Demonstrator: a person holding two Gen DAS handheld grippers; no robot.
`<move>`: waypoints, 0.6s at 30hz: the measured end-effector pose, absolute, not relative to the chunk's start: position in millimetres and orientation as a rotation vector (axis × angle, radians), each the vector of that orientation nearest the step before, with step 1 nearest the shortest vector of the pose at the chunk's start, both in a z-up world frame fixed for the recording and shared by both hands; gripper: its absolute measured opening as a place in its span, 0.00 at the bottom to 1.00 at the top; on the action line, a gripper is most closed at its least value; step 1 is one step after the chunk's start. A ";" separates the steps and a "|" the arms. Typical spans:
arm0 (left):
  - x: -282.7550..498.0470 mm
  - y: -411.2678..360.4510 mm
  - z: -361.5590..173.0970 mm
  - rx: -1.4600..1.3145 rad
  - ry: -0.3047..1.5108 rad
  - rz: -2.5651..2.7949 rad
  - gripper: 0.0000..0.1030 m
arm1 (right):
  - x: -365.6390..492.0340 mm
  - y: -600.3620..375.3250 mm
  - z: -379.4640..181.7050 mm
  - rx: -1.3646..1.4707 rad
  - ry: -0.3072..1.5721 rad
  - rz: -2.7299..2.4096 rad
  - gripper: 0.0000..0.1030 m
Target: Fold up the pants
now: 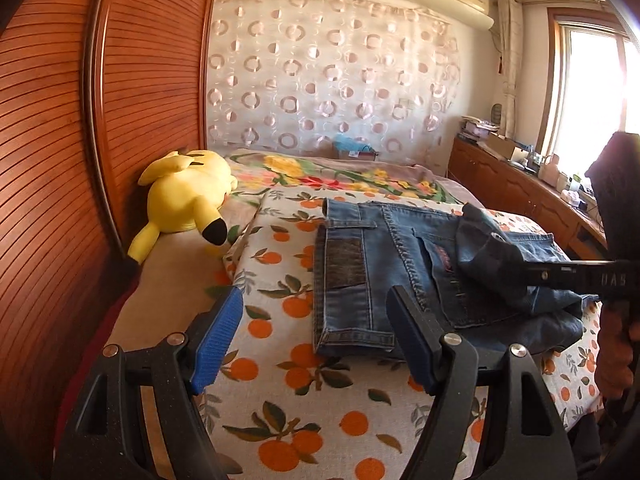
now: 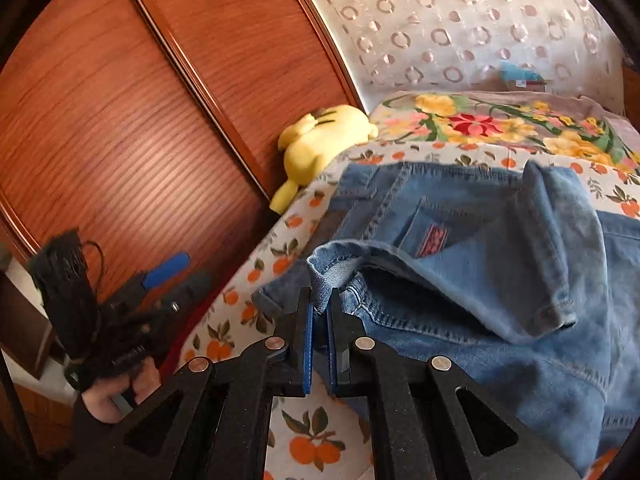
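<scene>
The right tongs (image 2: 319, 320) are closed on a hem edge of the jeans (image 2: 460, 248); the pinched denim rises directly between the blue pads (image 2: 308, 344) and curls back over the garment; the left tongs (image 1: 316, 344) stand wide apart and hold nothing, with only the orange-print bedspread (image 1: 304, 420) beneath them.

Position of the task item: the jeans lie on the bedspread just ahead of both tongs; from the left tongs, the waistband end (image 1: 348, 272) sits immediately in front and slightly to the right; the lifted leg portion (image 1: 500, 248) is carried across farther to the right, where the right tool's black bar reaches in.

Progress, as a judgement: the garment appears doubled lengthwise, leg on leg; a crosswise fold of the leg end over the seat seems to be in hand; the fold is not laid flat, the cloth is bunched and unsmoothed; setting down, releasing and squaring the edges remain.

Markings: a dark rectangular patch (image 1: 346, 262) sits at the waistband, its text illegible; a small red tab (image 2: 434, 240) on the back pocket carries lettering too small to read; the letters "DAS" show on the right tool's bar (image 1: 612, 280).

Beyond the jeans: a yellow plush toy (image 1: 184, 196) lies ahead and left of the tongs against the wooden wardrobe (image 1: 60, 140); a floral blanket (image 1: 340, 178) lies farther back.
</scene>
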State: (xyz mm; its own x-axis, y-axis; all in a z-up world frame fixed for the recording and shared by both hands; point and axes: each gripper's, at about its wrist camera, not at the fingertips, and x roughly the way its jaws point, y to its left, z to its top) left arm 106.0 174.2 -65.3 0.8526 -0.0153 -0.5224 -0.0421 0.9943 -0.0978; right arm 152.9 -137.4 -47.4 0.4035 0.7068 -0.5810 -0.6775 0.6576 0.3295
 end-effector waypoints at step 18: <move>127.9 100.0 -65.4 -0.070 0.572 -0.158 0.73 | 131.6 -199.4 -20.9 -0.072 0.608 0.623 0.33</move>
State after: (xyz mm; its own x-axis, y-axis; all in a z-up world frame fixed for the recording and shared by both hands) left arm 127.9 100.0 -65.4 0.8292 -0.1679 -0.5332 0.1291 0.9856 -0.1095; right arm 131.6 -199.4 -20.9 0.6444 0.5267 -0.5543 -0.5676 0.8153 0.1148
